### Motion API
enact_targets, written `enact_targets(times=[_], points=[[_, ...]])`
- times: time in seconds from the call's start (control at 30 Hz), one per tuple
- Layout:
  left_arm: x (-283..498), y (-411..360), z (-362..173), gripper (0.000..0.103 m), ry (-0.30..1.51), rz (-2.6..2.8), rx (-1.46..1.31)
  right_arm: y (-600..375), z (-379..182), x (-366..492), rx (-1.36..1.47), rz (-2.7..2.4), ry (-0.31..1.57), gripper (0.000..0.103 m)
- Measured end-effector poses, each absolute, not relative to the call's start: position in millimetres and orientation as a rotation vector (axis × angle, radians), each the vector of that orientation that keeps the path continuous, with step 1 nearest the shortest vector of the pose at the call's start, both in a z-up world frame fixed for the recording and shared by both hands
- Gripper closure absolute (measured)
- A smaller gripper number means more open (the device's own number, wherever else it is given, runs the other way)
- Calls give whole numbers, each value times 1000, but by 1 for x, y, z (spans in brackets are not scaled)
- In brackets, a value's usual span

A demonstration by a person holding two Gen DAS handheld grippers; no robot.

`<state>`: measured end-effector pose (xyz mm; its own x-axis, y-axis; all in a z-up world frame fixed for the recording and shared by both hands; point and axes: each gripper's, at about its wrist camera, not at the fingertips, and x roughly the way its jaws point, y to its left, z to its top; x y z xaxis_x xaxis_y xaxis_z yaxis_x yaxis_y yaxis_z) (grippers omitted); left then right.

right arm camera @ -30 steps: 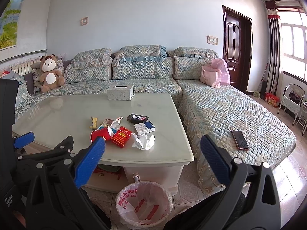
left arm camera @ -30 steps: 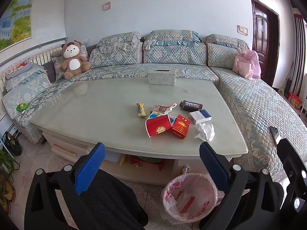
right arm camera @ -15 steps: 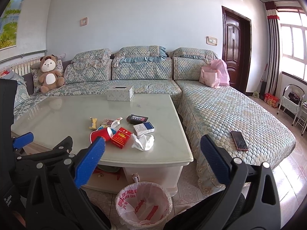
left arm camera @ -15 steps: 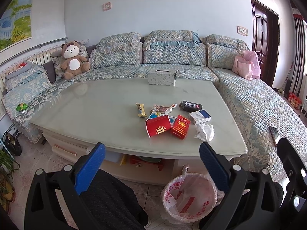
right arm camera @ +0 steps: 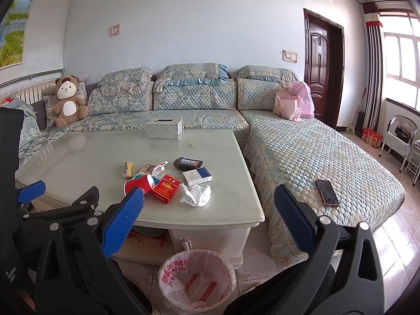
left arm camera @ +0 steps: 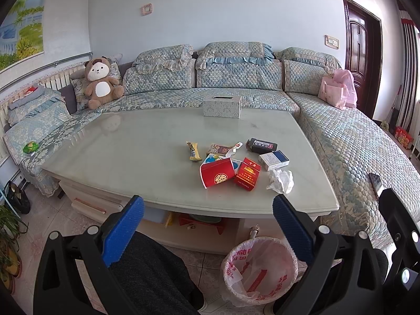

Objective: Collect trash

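My left gripper (left arm camera: 207, 229) and right gripper (right arm camera: 208, 216) both spread wide, empty, short of the table (left arm camera: 136, 144); crumpled tissue (left arm camera: 281, 181) and red cup (left arm camera: 217, 172) lie near its front edge, bin (left arm camera: 258, 270) below

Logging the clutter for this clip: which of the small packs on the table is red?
The red pack lying beside the tipped red cup. The other two differ: a white-and-blue pack and a black pack behind it.

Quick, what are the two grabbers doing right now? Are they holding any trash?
Left gripper: open, holding nothing.
Right gripper: open, holding nothing.
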<state>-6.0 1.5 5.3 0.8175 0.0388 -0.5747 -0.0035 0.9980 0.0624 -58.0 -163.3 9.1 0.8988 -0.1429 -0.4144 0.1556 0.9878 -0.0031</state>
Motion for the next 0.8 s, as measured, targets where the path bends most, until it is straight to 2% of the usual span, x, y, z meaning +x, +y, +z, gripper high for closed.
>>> enact_targets(times=[0.8], points=[[-9,2,9,7,611,27,69,-164,11,-57,36,-141,434,6]])
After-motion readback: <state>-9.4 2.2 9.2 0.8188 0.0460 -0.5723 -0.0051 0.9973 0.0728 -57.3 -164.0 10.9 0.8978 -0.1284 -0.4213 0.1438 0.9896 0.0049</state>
